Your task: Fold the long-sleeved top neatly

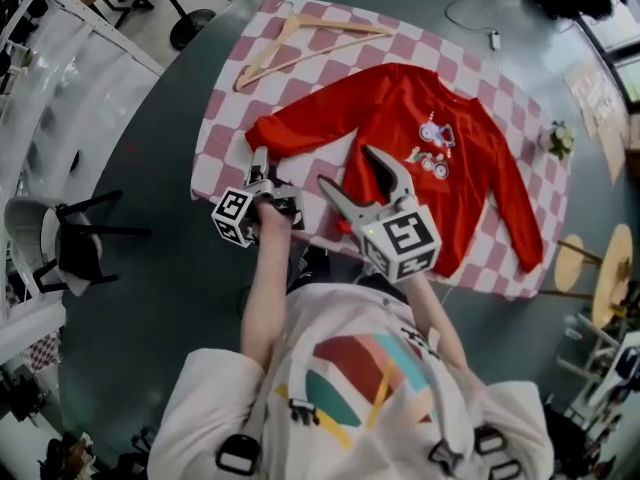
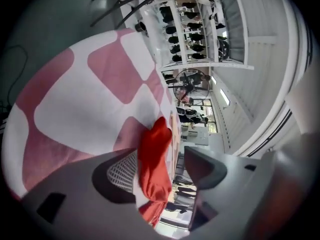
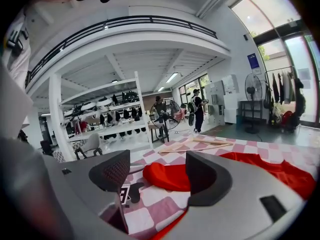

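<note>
A red long-sleeved top [image 1: 400, 138] with a small print on its chest lies flat, sleeves spread, on a pink-and-white checked cloth [image 1: 225, 138]. My left gripper [image 1: 262, 160] is at the cloth's near left, right by the left sleeve cuff [image 1: 265, 131]. In the left gripper view that gripper [image 2: 161, 156] is open and the red sleeve [image 2: 152, 159] lies between its jaws, against the left one. My right gripper [image 1: 345, 166] hangs open over the top's lower hem. Its own view shows the gripper [image 3: 159, 164] with nothing between the jaws and the red sleeve [image 3: 167, 176] beyond.
A wooden hanger [image 1: 300, 38] lies on the cloth's far left corner. The cloth covers part of a round dark table [image 1: 160, 168]. A cable with a small plug [image 1: 493, 38] and a small sprig [image 1: 558, 138] lie to the right. A chair [image 1: 70, 243] stands left, wooden stools [image 1: 600, 268] right.
</note>
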`<state>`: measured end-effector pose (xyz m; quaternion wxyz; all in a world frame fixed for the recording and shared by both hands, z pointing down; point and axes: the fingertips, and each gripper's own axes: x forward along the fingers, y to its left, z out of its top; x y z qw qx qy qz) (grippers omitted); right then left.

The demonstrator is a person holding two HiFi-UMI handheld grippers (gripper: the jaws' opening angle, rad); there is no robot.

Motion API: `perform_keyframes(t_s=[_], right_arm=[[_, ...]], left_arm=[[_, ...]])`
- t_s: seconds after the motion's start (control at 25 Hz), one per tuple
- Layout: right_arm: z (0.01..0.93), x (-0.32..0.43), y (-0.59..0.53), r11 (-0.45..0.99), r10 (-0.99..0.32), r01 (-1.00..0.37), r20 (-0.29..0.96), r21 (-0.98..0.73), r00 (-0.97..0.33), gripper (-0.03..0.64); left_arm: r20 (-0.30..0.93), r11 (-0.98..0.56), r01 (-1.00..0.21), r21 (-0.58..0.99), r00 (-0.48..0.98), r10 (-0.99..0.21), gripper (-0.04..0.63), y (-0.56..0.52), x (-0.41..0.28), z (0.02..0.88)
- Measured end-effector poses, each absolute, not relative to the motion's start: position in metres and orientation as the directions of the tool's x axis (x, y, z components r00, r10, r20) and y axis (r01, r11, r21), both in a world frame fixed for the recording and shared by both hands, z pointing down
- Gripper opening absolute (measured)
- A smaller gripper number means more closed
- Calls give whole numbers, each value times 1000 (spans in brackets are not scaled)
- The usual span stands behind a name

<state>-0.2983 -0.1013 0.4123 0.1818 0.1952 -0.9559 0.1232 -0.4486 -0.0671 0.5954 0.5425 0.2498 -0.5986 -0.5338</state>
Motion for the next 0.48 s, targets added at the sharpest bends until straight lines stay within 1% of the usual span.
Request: perform_keyframes(t_s=[0.32, 0.48], right_arm=[[432, -317, -108, 872, -337, -451, 438, -188, -834, 336], [433, -320, -113, 872, -334, -448, 432, -195, -838, 336]], left_arm=[[396, 304, 322, 896, -273, -877, 291, -80, -468, 611], [364, 262, 320, 910, -318, -875, 291, -85, -479, 608]])
